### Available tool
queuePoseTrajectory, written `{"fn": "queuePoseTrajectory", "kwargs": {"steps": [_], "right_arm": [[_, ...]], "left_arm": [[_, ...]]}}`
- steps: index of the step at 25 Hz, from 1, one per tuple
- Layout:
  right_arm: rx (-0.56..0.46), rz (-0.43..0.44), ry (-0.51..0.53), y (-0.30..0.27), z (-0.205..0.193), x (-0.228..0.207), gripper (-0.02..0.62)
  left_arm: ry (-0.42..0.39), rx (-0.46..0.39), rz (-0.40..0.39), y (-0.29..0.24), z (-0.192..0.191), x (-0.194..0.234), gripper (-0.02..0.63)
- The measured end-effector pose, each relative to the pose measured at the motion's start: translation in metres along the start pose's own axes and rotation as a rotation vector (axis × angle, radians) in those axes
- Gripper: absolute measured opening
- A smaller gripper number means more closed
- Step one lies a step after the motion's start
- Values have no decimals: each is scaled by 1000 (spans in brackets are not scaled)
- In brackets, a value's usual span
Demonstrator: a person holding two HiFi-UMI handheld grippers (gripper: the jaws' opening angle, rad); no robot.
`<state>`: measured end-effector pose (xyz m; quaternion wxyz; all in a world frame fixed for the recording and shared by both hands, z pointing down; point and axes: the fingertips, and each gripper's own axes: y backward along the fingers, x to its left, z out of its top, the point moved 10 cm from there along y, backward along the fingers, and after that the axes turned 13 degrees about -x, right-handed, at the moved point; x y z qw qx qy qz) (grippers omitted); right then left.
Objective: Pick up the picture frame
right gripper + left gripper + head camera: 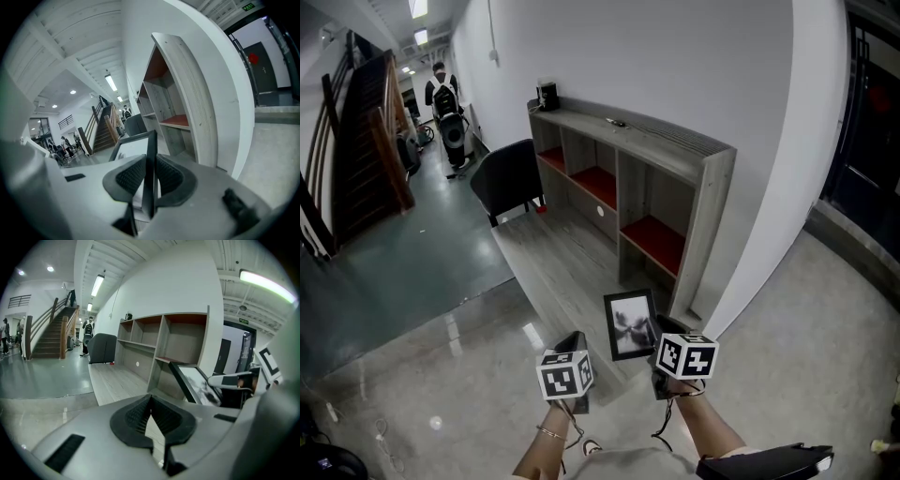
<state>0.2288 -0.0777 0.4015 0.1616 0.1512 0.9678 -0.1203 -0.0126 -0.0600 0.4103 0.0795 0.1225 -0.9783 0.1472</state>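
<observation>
Clamping the picture frame (630, 323) by its side edge, the right tongs (149, 164) seem mid-lift; the left tongs (150, 404) are closed on nothing. Next, probably a steady, level raise.

You faced 1 grey wooden shelf unit (712, 225) with 3 red boards, set against a curved white wall (675, 66). Pale planks (553, 262) lay beneath it and glossy concrete floor (412, 375) beyond. Down the hall were 1 dark chair (508, 178), a staircase (361, 131) and ceiling strip lights (97, 284).
</observation>
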Motion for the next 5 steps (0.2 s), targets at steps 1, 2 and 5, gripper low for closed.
{"fn": "queuePoseTrajectory", "kwargs": {"steps": [1, 2, 5], "right_arm": [[0, -3, -1, 0, 0, 0, 83], [-1, -4, -3, 1, 0, 0, 83], [-3, -3, -6, 1, 0, 2, 83]], "left_arm": [[-1, 2, -2, 0, -1, 0, 14], [-3, 4, -3, 0, -1, 0, 14], [-7, 8, -2, 2, -1, 2, 14]]}}
